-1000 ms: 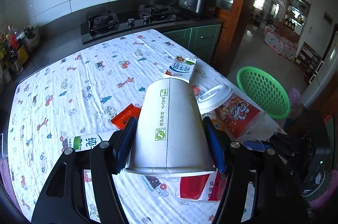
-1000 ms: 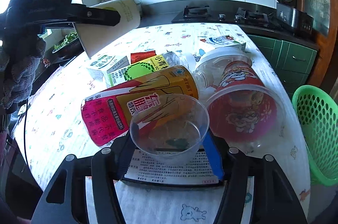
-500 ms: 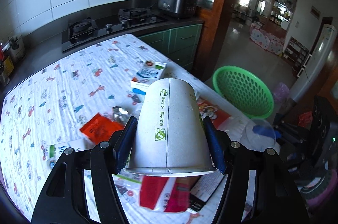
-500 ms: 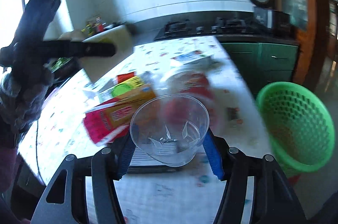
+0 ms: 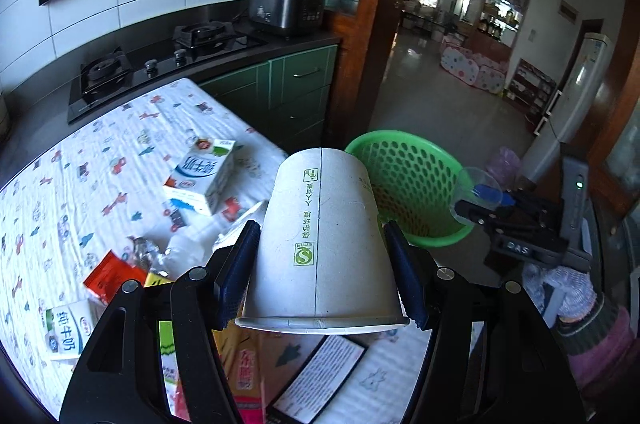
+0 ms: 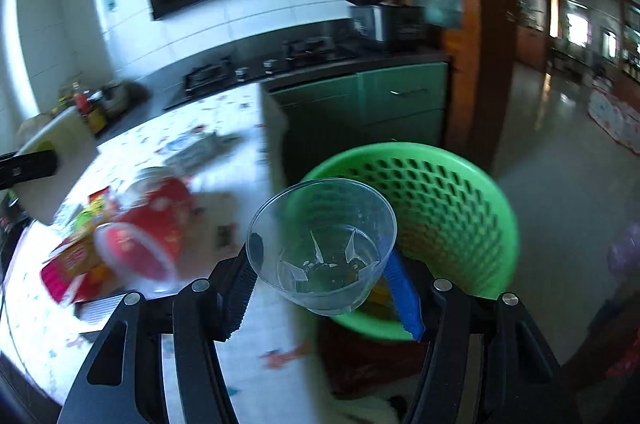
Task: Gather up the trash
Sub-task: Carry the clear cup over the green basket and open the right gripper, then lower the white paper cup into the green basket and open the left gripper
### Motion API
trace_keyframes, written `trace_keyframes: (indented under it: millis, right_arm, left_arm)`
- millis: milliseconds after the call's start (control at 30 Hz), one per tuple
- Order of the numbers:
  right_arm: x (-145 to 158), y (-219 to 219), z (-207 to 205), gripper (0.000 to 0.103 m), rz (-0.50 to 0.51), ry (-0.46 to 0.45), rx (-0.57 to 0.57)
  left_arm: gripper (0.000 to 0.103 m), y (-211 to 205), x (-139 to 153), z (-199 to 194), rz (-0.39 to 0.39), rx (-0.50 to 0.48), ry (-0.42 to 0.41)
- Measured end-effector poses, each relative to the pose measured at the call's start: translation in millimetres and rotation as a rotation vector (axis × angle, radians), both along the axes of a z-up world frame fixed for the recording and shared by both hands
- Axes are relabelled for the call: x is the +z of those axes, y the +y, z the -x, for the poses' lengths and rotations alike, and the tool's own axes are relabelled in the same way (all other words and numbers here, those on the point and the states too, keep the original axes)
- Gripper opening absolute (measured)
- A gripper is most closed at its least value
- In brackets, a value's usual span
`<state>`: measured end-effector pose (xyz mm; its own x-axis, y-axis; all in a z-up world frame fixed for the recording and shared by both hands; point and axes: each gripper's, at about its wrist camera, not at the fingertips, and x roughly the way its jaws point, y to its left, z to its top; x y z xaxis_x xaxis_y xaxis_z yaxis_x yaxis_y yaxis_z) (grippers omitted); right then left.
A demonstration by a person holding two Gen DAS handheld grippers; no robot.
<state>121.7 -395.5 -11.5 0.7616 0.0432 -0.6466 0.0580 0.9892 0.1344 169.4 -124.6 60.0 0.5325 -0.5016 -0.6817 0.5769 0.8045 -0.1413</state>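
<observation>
My left gripper point(image 5: 322, 264) is shut on a white paper cup point(image 5: 320, 244), held upside down above the table's right edge. My right gripper point(image 6: 326, 284) is shut on a clear plastic cup point(image 6: 324, 244), held just over the near rim of the green basket point(image 6: 452, 207). In the left wrist view the basket point(image 5: 412, 183) stands on the floor past the table, with the right gripper and clear cup point(image 5: 478, 191) at its right side. More trash lies on the table: milk cartons point(image 5: 200, 179), a red wrapper point(image 5: 108, 274), a red printed cup point(image 6: 148, 236).
The table point(image 5: 80, 163) has a patterned cloth. A stove and rice cooker point(image 5: 280, 7) stand on the counter behind, above green cabinets point(image 6: 380, 103). A wooden door frame and an open floor lie to the right.
Both grippers have swung right, away from the table. The right gripper with the clear cup has gone from over the table to the basket. The left has neared the table edge.
</observation>
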Motion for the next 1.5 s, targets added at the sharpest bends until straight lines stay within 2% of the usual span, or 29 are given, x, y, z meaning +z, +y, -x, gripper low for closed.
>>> trace_keyframes:
  millis: [267,400,467,833,1200,1500]
  right_arm:
    - [-22,-42,-28,0.059,-0.009,0.047,-0.073]
    - [-30,-58,-34,0.063,-0.031,0.055,-0.092]
    - [-32,-61,-35,0.070,-0.036,0.053,-0.101]
    - [-24,-75,-2,0.071,-0.039,-0.003,-0.102]
    - [-22,-78,40,0.072,-0.067,-0.031,-0.101]
    - [-25,-76,52,0.073,-0.070,-0.031,-0.099]
  left_arm:
    - [0.062,-36,3,-9,-0.004,-0.031,0.010]
    - [0.062,-55,6,-12,0.000,-0.047,0.018]
    - [0.062,-64,7,-13,-0.003,-0.054,0.017]
    - [0.063,-125,-3,-24,-0.013,-0.097,0.042]
    - [0.063,-196,-36,-40,-0.072,-0.134,0.098]
    - [0.066,-219,-55,-51,-0.089,-0.126,0.128]
